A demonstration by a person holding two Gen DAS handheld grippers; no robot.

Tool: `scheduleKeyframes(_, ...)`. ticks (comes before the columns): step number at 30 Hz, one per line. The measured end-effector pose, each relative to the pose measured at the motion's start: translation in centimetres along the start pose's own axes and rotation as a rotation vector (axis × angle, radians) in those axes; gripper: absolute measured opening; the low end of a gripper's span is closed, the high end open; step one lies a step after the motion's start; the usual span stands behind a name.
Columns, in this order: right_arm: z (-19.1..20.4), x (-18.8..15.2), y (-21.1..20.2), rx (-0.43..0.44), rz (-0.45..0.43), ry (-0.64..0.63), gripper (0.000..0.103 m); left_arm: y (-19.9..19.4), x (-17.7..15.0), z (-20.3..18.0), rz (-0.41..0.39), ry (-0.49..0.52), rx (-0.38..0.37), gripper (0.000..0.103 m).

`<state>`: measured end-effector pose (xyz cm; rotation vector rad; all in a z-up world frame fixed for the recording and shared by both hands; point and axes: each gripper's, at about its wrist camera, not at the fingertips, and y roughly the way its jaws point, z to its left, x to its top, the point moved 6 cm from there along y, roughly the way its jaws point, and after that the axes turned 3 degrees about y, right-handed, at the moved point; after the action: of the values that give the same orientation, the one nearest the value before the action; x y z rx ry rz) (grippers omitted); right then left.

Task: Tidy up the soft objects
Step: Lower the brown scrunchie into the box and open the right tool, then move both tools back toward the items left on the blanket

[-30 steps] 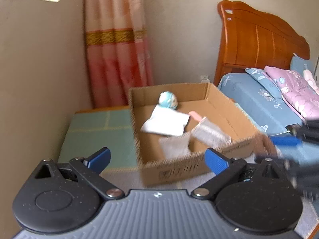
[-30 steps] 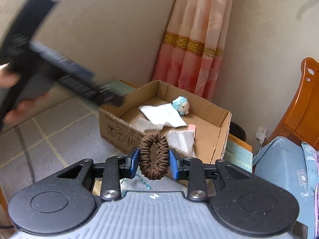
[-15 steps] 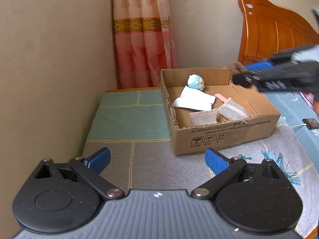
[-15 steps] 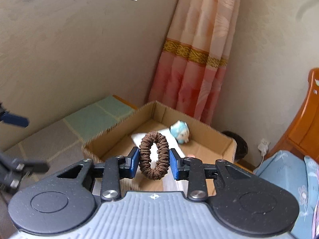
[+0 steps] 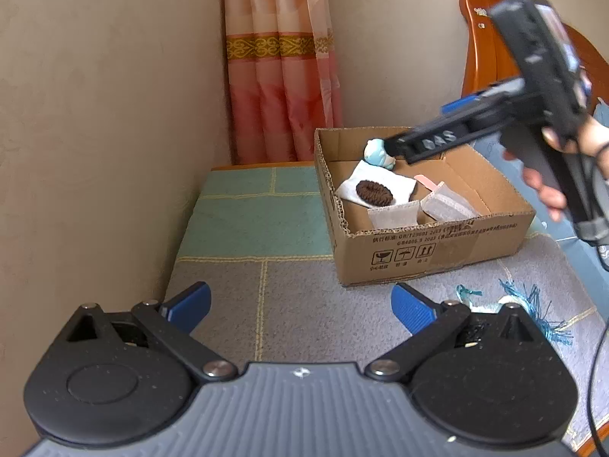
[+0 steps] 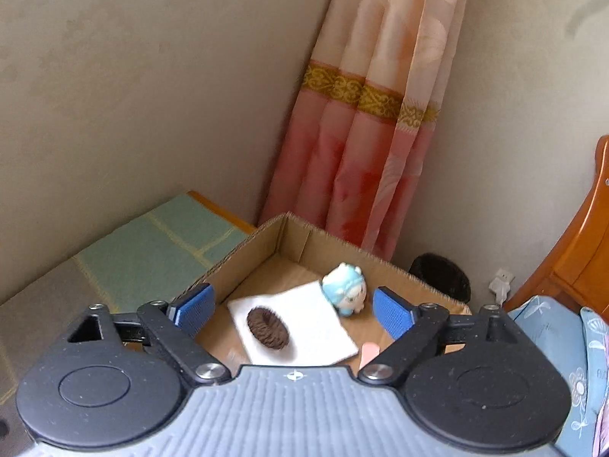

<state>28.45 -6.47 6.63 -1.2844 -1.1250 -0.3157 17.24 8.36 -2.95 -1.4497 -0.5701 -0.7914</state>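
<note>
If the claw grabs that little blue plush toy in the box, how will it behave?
The blue plush toy looks soft and rounded, so it would probably squash when pinched and may roll if nudged. It seems light. It leans by the white cloth, which might drag along.

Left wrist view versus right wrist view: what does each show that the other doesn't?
Only the left wrist view shows the right gripper from outside, open over the cardboard box, two mesh pouches and a teal tassel. Only the right wrist view shows a dark bin and a wall plug. Both show the brown scrunchie lying on the white cloth and the blue plush.
</note>
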Motion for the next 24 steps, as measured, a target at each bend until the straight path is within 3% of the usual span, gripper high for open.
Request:
scheduleKeyframes(4,0.0,-1.3,-2.2,0.003,-0.002,0.011,0.103,-0.8,0.0,-0.2,-0.004,0.008,0.01,0.101)
scheduleKeyframes(15,-0.5,-5.5,-6.3,0.004,0.024,0.069,0.103,-3.1,-0.4,-0.6,-0.01,0.045,0.062,0.101)
scheduleKeyframes(24,-0.4,-11.4,-8.4,-0.022,0.064,0.138,0.103,-1.1,-3.7,-1.0,0.076,0.037,0.014,0.101)
